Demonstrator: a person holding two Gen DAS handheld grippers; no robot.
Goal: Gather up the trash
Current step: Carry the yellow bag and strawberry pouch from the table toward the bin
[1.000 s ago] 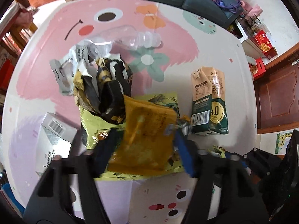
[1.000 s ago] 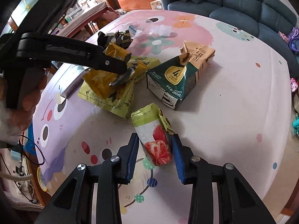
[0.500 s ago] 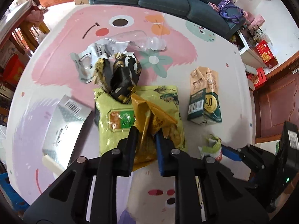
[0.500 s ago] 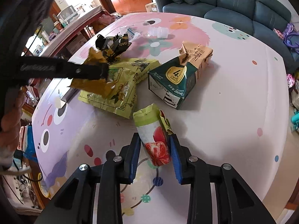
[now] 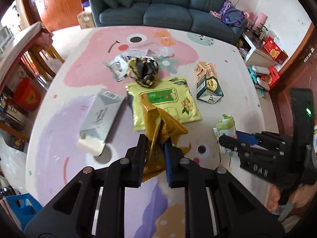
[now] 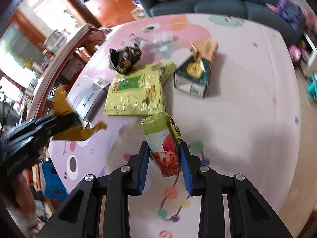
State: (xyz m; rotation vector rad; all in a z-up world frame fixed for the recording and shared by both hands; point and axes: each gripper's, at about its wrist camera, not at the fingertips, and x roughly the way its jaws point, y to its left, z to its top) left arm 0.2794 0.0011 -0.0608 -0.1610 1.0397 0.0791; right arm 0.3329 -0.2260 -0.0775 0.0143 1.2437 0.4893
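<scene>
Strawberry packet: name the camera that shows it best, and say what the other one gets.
Right wrist view: the strawberry packet sits large between the right gripper fingers, print visible. Left wrist shows only its pale back at the edge.

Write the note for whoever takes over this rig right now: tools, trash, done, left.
Left tool: shut on the brown wrapper, lifted off the mat.
Right tool: shut on the strawberry carton.
On the mat: yellow-green packet, black-and-gold wrapper, green milk carton, silver box, white wrapper, clear bottle.
Done: two items picked up.
Left: bin both, then collect the rest. No bin in view.
</scene>
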